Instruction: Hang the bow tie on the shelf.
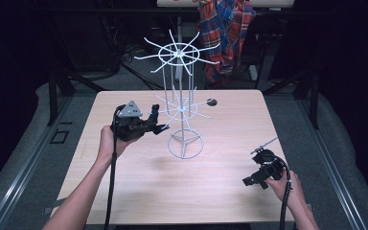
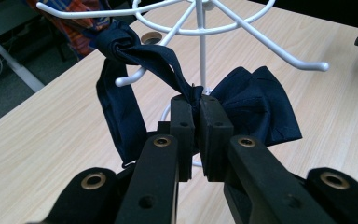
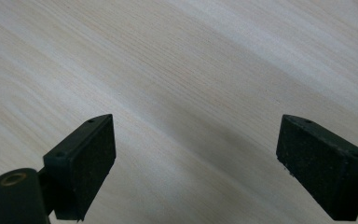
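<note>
Desk (image 1: 124,201): pale wood, near half bare. White wire rack (image 1: 184,103) stood at centre, toward 12 o'clock, well inside every edge. Left tool (image 2: 196,109), at 9 o'clock of the rack, was clamped on a navy bow tie (image 2: 256,105), whose strap (image 2: 121,44) looped over a lower hook beside the post. Right tool (image 3: 196,154), at 4 o'clock near the desk's edge, stood with jaws wide apart over bare wood.
</note>
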Demonstrator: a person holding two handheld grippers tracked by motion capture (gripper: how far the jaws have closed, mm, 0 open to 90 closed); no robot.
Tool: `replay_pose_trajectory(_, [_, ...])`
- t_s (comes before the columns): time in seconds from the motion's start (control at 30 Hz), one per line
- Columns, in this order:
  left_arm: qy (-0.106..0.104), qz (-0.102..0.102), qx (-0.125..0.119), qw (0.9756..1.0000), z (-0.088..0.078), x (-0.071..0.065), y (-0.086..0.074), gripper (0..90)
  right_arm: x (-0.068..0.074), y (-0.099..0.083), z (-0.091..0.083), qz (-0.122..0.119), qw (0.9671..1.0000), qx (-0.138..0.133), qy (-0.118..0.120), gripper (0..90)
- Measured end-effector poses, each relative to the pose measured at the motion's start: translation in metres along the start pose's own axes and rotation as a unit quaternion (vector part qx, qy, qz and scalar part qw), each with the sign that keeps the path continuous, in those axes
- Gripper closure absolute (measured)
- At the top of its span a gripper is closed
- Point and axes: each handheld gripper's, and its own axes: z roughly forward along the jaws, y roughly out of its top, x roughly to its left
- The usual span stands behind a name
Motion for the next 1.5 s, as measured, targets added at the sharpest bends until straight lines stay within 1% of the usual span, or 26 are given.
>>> replay_pose_trajectory(0.13, [-0.001, 0.0, 0.003, 1.0, 0.002, 0.002, -0.001, 85.4, 0.0, 0.0, 0.001, 0.008, 0.9999, -0.005, 0.002, 11.4])
replay_pose_trajectory(0.17, [-0.002, -0.002, 0.003, 1.0, 0.003, 0.002, -0.002, 85.3, -0.001, 0.0, 0.0, 0.001, 1.0, 0.004, -0.005, 11.4])
replay_pose_trajectory(0.2, [-0.004, -0.004, 0.005, 1.0, 0.004, 0.002, -0.003, 85.3, -0.001, 0.0, 0.0, 0.0, 1.0, 0.001, -0.008, 11.5])
replay_pose_trajectory(0.23, [-0.006, -0.006, 0.007, 0.9999, 0.006, 0.003, -0.004, 85.3, 0.0, -0.001, 0.0, 0.006, 1.0, -0.004, -0.001, 11.5])
replay_pose_trajectory(0.27, [-0.007, -0.007, 0.008, 0.9999, 0.007, 0.003, -0.005, 85.4, -0.001, -0.001, -0.001, 0.002, 1.0, 0.006, -0.007, 11.6])
replay_pose_trajectory(0.3, [-0.008, -0.008, 0.011, 0.9999, 0.008, 0.003, -0.005, 85.4, -0.001, -0.001, -0.001, 0.002, 1.0, 0.001, -0.006, 11.6])
replay_pose_trajectory(0.33, [-0.009, -0.009, 0.011, 0.9999, 0.009, 0.003, -0.005, 85.4, 0.0, -0.002, 0.0, 0.013, 0.9998, -0.012, 0.0, 11.6])
replay_pose_trajectory(0.4, [-0.01, -0.009, 0.01, 0.9999, 0.01, 0.003, -0.005, 85.4, -0.001, -0.002, -0.003, 0.007, 0.9999, 0.001, -0.011, 11.6])
replay_pose_trajectory(0.53, [-0.006, -0.011, 0.007, 0.9999, 0.012, 0.002, -0.005, 85.3, -0.002, -0.002, -0.003, 0.008, 0.9999, 0.0, -0.011, 11.6])
replay_pose_trajectory(0.6, [-0.003, -0.008, 0.006, 0.9999, 0.013, 0.002, -0.005, 85.4, -0.001, -0.003, -0.002, 0.016, 0.9997, -0.017, -0.003, 11.7])
replay_pose_trajectory(0.63, [-0.003, -0.007, 0.005, 1.0, 0.014, 0.002, -0.004, 85.4, -0.001, -0.003, -0.003, 0.017, 0.9997, -0.016, -0.004, 11.7])
replay_pose_trajectory(0.67, [-0.003, -0.008, 0.004, 1.0, 0.015, 0.002, -0.004, 85.4, -0.002, -0.002, -0.004, 0.011, 0.9999, -0.008, -0.008, 11.7])
replay_pose_trajectory(0.73, [-0.003, -0.007, 0.001, 1.0, 0.016, 0.002, -0.003, 85.4, -0.003, -0.002, -0.004, 0.007, 0.9999, -0.007, -0.007, 11.7])
replay_pose_trajectory(0.83, [-0.009, -0.005, -0.001, 1.0, 0.018, 0.001, -0.001, 85.3, -0.002, -0.003, -0.002, 0.017, 0.9997, -0.019, 0.0, 11.7])
replay_pose_trajectory(0.9, [-0.012, -0.001, -0.003, 0.9999, 0.019, 0.001, -0.001, 85.3, -0.004, -0.002, -0.004, 0.007, 1.0, -0.002, -0.005, 11.8])
replay_pose_trajectory(0.97, [-0.011, -0.003, -0.005, 0.9999, 0.02, 0.0, -0.001, 85.3, -0.003, -0.002, -0.004, 0.011, 0.9999, -0.008, 0.001, 11.8])
replay_pose_trajectory(1.07, [-0.015, -0.003, -0.007, 0.9999, 0.021, 0.001, -0.001, 85.3, -0.003, -0.001, -0.003, 0.008, 0.9999, -0.011, -0.003, 11.8])
replay_pose_trajectory(1.1, [-0.017, -0.003, -0.008, 0.9998, 0.021, 0.001, -0.001, 85.3, -0.003, -0.001, -0.003, 0.002, 1.0, -0.001, 0.0, 11.8])
replay_pose_trajectory(1.17, [-0.017, -0.004, -0.008, 0.9998, 0.022, 0.002, -0.001, 85.4, -0.004, -0.001, -0.003, 0.002, 1.0, 0.002, -0.001, 11.8])
replay_pose_trajectory(1.23, [-0.021, -0.002, -0.004, 0.9998, 0.023, 0.003, 0.0, 85.3, -0.004, -0.002, -0.001, 0.008, 0.9999, -0.011, 0.006, 11.8])
replay_pose_trajectory(1.27, [-0.025, -0.003, -0.005, 0.9997, 0.023, 0.003, 0.0, 85.3, -0.005, -0.003, -0.002, 0.004, 1.0, -0.005, 0.003, 11.9])
replay_pose_trajectory(1.3, [-0.028, -0.003, -0.005, 0.9996, 0.024, 0.003, -0.001, 85.3, -0.005, -0.003, -0.002, 0.009, 0.9999, -0.01, 0.009, 11.9])
replay_pose_trajectory(1.37, [-0.029, -0.003, -0.004, 0.9996, 0.026, 0.003, -0.002, 85.2, -0.006, -0.002, -0.002, 0.002, 1.0, -0.007, 0.004, 11.9])
replay_pose_trajectory(1.4, [-0.029, -0.003, -0.005, 0.9996, 0.026, 0.003, -0.002, 85.2, -0.004, -0.002, -0.002, 0.006, 0.9999, -0.01, 0.012, 11.9])
replay_pose_trajectory(1.43, [-0.028, -0.002, -0.003, 0.9996, 0.027, 0.003, -0.003, 85.3, -0.004, -0.001, -0.002, 0.001, 1.0, -0.003, 0.008, 11.9])
replay_pose_trajectory(1.5, [-0.03, -0.001, -0.001, 0.9996, 0.028, 0.003, -0.003, 85.3, -0.002, -0.001, -0.002, 0.003, 0.9999, -0.008, 0.012, 11.9])
